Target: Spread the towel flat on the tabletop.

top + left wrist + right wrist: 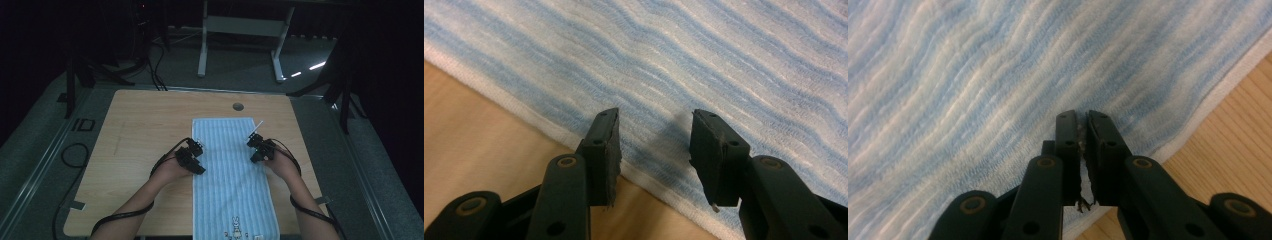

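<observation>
A blue-and-white striped towel (230,175) lies flat and lengthwise on the wooden table (140,130), with a small bunny print (235,228) at its near end. My left gripper (199,159) sits at the towel's left edge. In the left gripper view the towel (674,60) lies just under my left gripper (654,135), whose jaws are apart over the white hem with nothing between them. My right gripper (254,150) is at the towel's right edge. In the right gripper view my right gripper (1082,120) has its jaws pressed together above the towel (973,75), which lies flat.
A round cable hole (238,106) sits near the table's far edge. A thin white stick (256,127) pokes up by the right gripper. Black cables (75,155) lie on the floor at left, and a white desk frame (240,30) stands beyond the table.
</observation>
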A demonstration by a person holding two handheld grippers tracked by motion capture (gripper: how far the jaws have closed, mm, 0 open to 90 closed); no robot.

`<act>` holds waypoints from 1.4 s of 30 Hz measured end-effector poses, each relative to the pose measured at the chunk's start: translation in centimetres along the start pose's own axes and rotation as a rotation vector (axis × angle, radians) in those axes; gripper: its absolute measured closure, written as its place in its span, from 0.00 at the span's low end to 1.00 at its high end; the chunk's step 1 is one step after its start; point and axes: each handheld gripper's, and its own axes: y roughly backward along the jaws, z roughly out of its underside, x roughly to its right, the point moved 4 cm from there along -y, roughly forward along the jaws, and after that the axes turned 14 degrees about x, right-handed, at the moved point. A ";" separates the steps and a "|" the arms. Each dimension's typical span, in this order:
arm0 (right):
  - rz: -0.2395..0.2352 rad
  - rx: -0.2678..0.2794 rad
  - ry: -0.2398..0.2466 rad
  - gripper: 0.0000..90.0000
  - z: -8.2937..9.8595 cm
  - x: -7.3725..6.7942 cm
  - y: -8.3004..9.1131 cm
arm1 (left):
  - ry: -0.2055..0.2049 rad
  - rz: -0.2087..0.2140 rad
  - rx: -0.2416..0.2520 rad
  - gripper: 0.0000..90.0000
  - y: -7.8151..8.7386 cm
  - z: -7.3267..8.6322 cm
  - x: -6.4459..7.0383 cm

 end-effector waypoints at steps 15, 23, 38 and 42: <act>0.005 0.039 -0.022 0.96 -0.6 0.4 0.4 | -0.024 -0.004 0.015 0.54 0.3 -1.1 -0.4; 0.017 0.038 -0.031 0.96 -0.7 0.8 -0.4 | -0.014 -0.005 0.011 0.53 -0.8 -1.1 -1.6; 0.032 0.049 -0.087 0.96 -2.4 3.5 -1.3 | 0.030 -0.041 0.042 0.53 -1.7 -2.5 -3.5; 0.037 0.043 -0.090 0.93 -2.5 3.5 -1.3 | 0.026 -0.055 0.027 0.51 -1.7 -2.5 -3.1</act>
